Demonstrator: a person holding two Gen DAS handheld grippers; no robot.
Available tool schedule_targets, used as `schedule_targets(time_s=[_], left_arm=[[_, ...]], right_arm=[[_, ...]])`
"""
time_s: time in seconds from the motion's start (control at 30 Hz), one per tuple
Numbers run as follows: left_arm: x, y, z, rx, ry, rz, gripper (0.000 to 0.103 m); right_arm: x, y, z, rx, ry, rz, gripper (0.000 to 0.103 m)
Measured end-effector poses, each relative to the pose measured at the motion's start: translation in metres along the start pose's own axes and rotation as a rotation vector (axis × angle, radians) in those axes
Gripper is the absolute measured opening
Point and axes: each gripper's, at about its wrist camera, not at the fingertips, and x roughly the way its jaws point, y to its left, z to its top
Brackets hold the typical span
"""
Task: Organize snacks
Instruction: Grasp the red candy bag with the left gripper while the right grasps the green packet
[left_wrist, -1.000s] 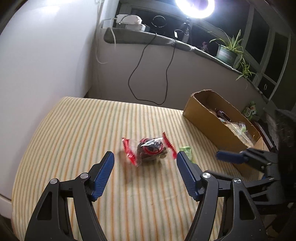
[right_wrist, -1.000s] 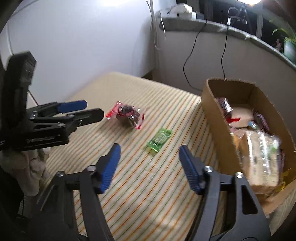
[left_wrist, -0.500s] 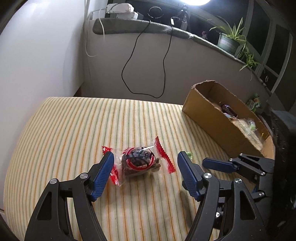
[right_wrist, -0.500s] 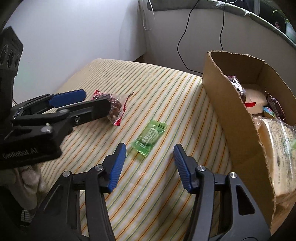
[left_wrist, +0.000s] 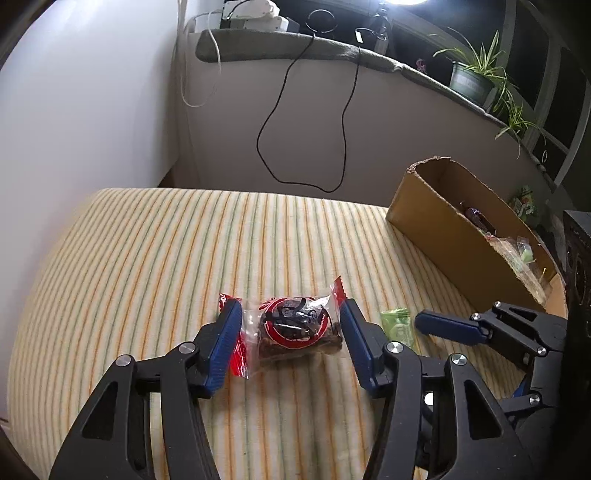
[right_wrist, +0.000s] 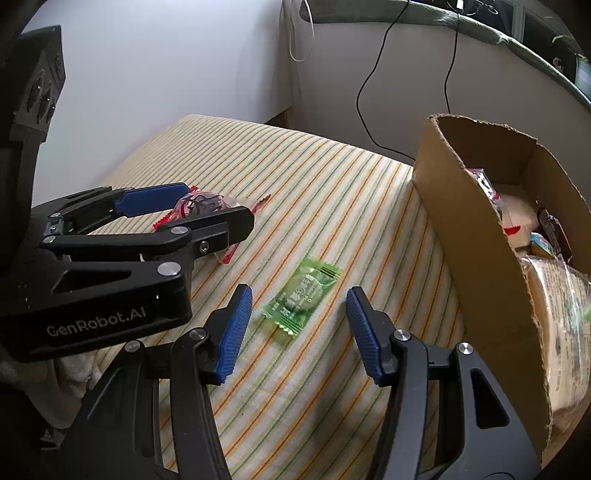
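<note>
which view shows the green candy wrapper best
The right wrist view: the green candy wrapper lies whole and unobstructed on the striped cloth, ahead of the right gripper. In the left wrist view only a sliver shows, hidden behind the left gripper, whose jaws are closing.

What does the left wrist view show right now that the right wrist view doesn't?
Only the left wrist view shows the potted plant on the ledge. Only the right wrist view shows the bread bag deep in the cardboard box. Both share the red-wrapped snack between the closing left gripper pads, and the green candy between the right gripper pads, untouched.
</note>
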Motion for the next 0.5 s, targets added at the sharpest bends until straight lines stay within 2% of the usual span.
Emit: schedule_targets(time_s=[0.07,0.17,0.37,0.5], left_arm=[[-0.0006,0.0021,-0.0006,-0.004,-0.002,-0.009,0.053],[-0.0013,0.0008,-0.0015,0.009,-0.007,-0.003,0.051],[-0.0048,0.0017,-0.0024,0.005,-0.019,-0.009,0.046],[-0.0055,0.001,-0.0031,0.004,-0.022,-0.009,0.047]], right_arm=[[0.0026,0.0025,0.0016,-0.011,0.0,-0.01,0.056],[0.0039,0.0051,0.0022,-0.027,-0.001,-0.028,0.05],[0.0009,0.0029,0.0015,-0.037,-0.004,-0.04,0.026],[0.0001,0.0013,0.0004,-0.033,-0.006,-0.033,0.025]])
